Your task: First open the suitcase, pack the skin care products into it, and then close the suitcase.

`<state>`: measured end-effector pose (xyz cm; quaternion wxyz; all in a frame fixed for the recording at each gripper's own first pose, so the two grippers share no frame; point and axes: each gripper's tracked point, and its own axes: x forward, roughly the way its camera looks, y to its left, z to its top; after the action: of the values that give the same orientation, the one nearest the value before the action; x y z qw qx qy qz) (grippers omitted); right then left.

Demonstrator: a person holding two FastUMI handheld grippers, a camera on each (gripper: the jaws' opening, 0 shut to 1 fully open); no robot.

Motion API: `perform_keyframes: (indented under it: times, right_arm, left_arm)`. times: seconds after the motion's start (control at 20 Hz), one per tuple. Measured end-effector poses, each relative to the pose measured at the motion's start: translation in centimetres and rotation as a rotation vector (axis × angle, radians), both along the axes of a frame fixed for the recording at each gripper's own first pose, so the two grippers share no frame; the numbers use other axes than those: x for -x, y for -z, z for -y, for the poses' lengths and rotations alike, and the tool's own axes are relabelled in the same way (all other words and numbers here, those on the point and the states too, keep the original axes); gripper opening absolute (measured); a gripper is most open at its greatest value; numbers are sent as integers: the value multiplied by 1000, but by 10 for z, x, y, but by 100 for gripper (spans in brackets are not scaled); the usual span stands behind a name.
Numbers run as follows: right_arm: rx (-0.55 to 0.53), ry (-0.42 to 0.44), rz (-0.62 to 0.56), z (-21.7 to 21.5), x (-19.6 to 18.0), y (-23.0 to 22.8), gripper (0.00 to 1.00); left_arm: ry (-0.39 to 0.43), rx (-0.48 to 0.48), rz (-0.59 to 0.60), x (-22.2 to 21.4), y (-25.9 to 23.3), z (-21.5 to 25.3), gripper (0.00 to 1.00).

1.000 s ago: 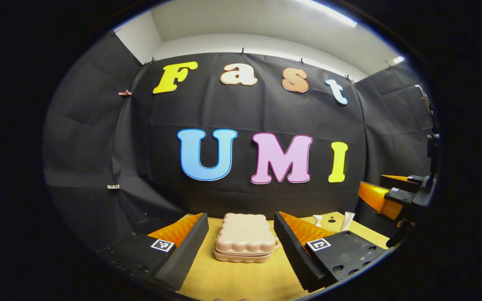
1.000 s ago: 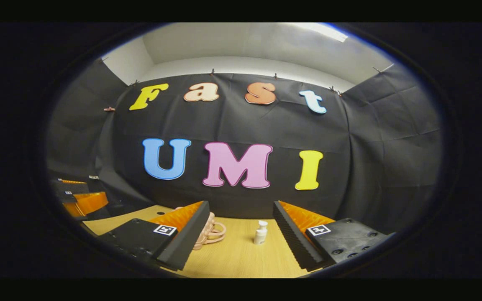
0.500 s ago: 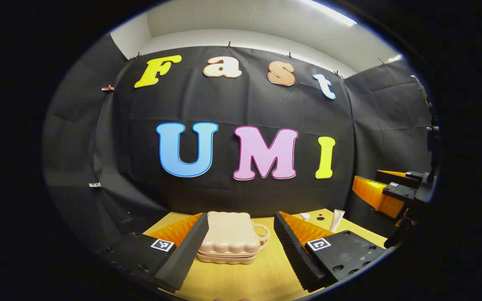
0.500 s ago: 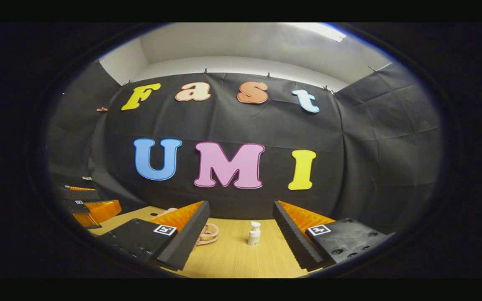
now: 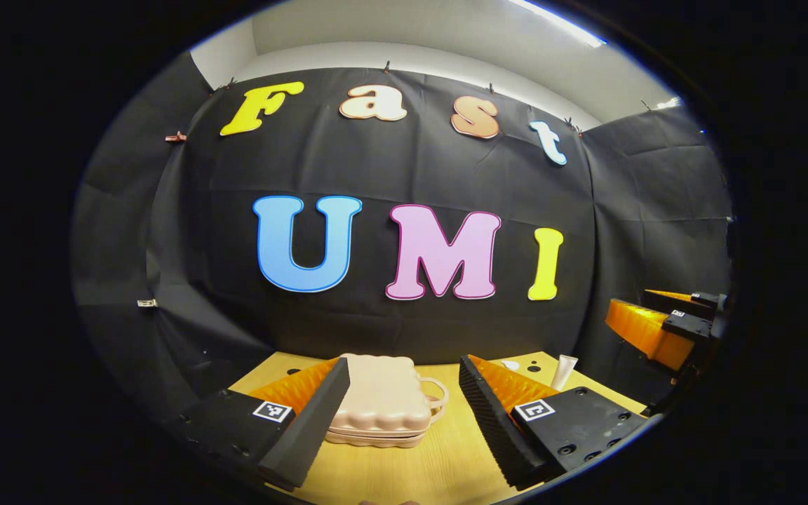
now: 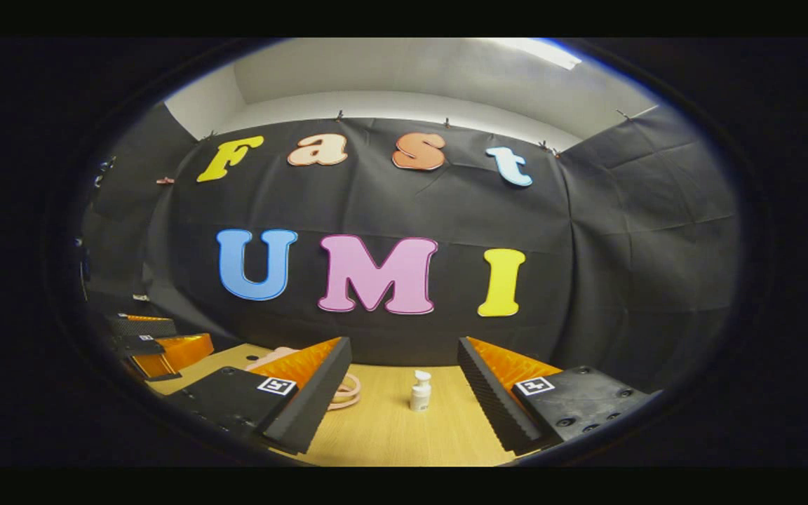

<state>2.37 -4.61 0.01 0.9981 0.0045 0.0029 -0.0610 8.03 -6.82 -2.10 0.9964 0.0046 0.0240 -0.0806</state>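
A pink hard-shell suitcase lies flat and closed on the wooden table, its handle pointing right. My left gripper hovers open just short of it, the left finger overlapping the case's left side. A white tube stands at the table's far right. In the right gripper view a small white pump bottle stands upright on the table, ahead of my open right gripper. The suitcase handle peeks out beside the right gripper's left finger.
The other gripper hangs in the air at the right edge of the left gripper view. In the right gripper view the other gripper shows at far left. The black cloth wall stands close behind the table.
The left gripper has swung rightward, so the suitcase slid from centre to behind its left finger. The right gripper has drifted right too, the pump bottle shifting slightly left. Both stay open.
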Motion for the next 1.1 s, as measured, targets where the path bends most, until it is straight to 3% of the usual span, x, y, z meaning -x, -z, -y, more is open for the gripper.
perform_keyframes:
  times: [0.25,0.55,0.85,1.1]
  right_arm:
    - [-1,7,-23,25,-18,15,97]
    - [6,24,-60,72,-52,42,97]
    - [-4,-43,-144,86,-85,92,97]
    - [-29,-79,-253,93,-101,138,97]
  left_arm:
    - [57,4,-46,-51,24,38,100]
    - [87,21,-169,-147,95,106,99]
    - [128,-7,-311,-233,177,161,98]
    - [87,-44,-442,-275,243,171,97]
